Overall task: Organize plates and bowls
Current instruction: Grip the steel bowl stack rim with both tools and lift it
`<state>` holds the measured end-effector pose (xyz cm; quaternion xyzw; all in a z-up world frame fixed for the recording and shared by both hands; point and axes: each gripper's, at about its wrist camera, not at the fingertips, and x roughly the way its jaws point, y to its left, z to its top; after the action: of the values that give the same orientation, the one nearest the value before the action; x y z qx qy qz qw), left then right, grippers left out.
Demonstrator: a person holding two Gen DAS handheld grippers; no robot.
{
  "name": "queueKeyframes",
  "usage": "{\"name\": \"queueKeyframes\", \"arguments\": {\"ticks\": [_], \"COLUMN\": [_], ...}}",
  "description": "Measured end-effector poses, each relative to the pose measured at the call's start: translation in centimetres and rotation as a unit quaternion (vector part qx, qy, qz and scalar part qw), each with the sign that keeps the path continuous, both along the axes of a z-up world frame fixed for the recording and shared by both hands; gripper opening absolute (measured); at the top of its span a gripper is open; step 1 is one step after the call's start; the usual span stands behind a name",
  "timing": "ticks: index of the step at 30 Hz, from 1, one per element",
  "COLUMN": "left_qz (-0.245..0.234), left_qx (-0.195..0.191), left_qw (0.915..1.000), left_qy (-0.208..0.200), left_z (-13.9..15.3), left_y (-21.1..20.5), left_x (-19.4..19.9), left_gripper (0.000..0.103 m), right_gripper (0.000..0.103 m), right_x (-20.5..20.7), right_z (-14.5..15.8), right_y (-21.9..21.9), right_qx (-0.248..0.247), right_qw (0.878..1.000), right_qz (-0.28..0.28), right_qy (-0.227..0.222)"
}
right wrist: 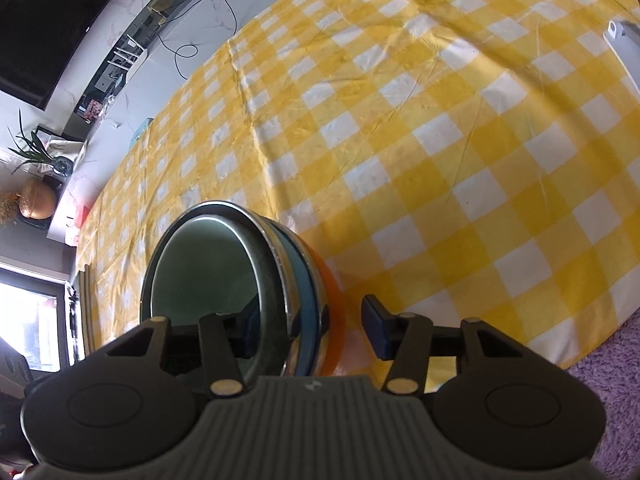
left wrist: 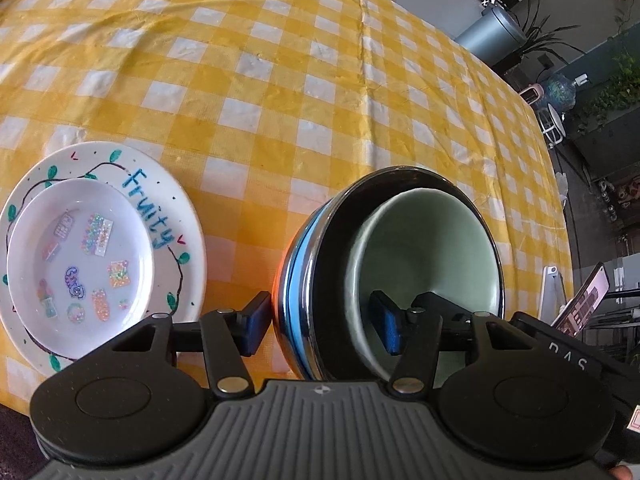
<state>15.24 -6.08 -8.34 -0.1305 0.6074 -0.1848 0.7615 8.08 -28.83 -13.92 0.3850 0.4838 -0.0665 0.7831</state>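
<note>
A stack of nested bowls [left wrist: 392,264] stands on the yellow checked tablecloth [left wrist: 280,80]: a pale green bowl inside a black-rimmed one, with blue and orange bowls beneath. My left gripper [left wrist: 322,330] straddles the stack's wall, one finger outside and one inside, jaws apart with a gap at the pads. The same stack shows in the right wrist view [right wrist: 224,280]. My right gripper [right wrist: 314,330] straddles its opposite wall the same way, jaws apart. To the left a small white sticker plate [left wrist: 80,252] lies on a larger "Fruity" plate [left wrist: 160,184].
The table's far edge and a room with plants and a grey bin [left wrist: 492,32] lie beyond. A white device [right wrist: 624,48] rests at the table's right. A purple rug [right wrist: 600,360] is below the near edge. A phone on a stand [left wrist: 580,300] sits right.
</note>
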Motion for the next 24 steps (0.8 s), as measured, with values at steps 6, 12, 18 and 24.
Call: {"name": "queueKeyframes", "arguments": {"ticks": [6, 12, 18, 24], "left_qz": [-0.013, -0.015, -0.023, -0.022], "left_qx": [0.012, 0.015, 0.017, 0.015], "left_qw": [0.9998, 0.9997, 0.9996, 0.9996], "left_qy": [0.004, 0.015, -0.001, -0.005], "left_z": [0.3, 0.4, 0.7, 0.9], "left_y": [-0.4, -0.5, -0.6, -0.4], "left_x": [0.3, 0.7, 0.6, 0.5], "left_gripper": [0.059, 0.057, 0.053, 0.053], "right_gripper": [0.048, 0.044, 0.043, 0.041], "right_x": [0.1, 0.3, 0.3, 0.2], "right_z": [-0.7, -1.1, -1.0, -0.9], "right_y": [-0.3, -0.1, 0.0, 0.1], "right_qx": [0.024, 0.036, 0.036, 0.035], "right_qw": [1.0, 0.999, 0.999, 0.999], "right_qz": [-0.001, -0.006, -0.007, -0.012], "right_qy": [0.001, 0.01, 0.014, 0.012]}}
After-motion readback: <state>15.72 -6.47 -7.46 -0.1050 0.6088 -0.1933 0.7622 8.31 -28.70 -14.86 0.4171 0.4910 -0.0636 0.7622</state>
